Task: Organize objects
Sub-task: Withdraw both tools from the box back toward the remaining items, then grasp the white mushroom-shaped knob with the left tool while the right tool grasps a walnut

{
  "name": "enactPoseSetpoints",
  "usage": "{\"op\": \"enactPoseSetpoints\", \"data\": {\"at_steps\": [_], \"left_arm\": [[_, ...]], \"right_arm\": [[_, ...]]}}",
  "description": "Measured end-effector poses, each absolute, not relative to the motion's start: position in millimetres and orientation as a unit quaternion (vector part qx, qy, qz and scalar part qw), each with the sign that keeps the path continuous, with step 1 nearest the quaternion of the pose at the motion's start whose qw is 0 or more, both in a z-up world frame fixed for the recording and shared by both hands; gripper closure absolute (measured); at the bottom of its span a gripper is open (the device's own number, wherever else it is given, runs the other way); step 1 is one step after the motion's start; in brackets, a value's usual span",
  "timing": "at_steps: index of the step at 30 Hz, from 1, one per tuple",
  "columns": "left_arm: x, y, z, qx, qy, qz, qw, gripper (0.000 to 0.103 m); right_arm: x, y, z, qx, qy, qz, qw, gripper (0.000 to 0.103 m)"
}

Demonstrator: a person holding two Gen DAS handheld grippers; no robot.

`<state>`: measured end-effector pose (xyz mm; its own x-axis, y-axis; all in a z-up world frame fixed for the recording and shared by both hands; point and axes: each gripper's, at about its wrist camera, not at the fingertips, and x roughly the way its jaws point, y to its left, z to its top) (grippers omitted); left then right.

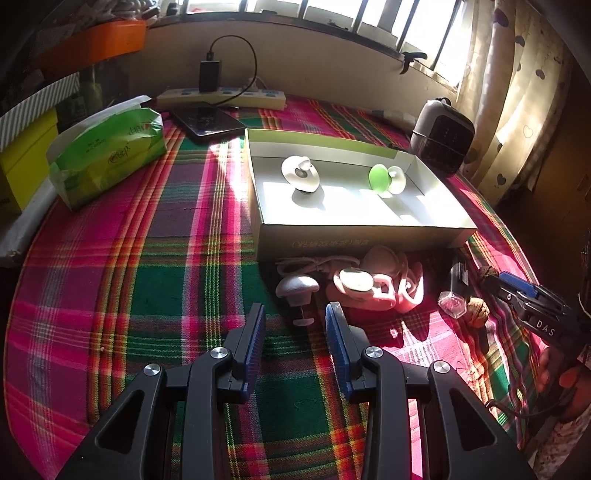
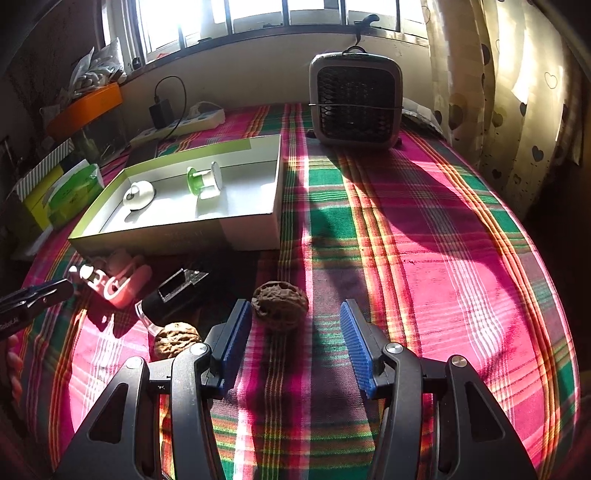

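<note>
Walnut (image 2: 280,311) just ahead between right tongs (image 2: 295,332).

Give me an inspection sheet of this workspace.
Surface: plaid cloth, sunlit in patches.
Job's things: open box holds a white knob and a green knob; outside lie a white knob, pink pieces, a small bottle and two walnuts.
Clutter: tissue pack, tablet, fan.
Grippers: left hand-held gripper open, empty; right hand-held gripper open, a walnut just ahead of its jaws.
Cables: power strip with charger and cord.
Surroundings: window, curtain.
</note>
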<state>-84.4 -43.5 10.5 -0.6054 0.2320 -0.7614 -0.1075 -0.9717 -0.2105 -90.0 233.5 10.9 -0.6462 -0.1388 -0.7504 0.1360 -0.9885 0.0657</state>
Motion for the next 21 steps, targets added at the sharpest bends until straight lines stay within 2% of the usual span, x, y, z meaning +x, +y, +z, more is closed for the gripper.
{"op": "enactPoseSetpoints", "data": {"at_steps": [21], "left_arm": [[-107.8,-40.2,7.0,-0.439,-0.072,0.892,0.082,0.071]], "right_arm": [[-106.7,225.2,3.2,0.434,0.022,-0.898,0.072,0.052]]}}
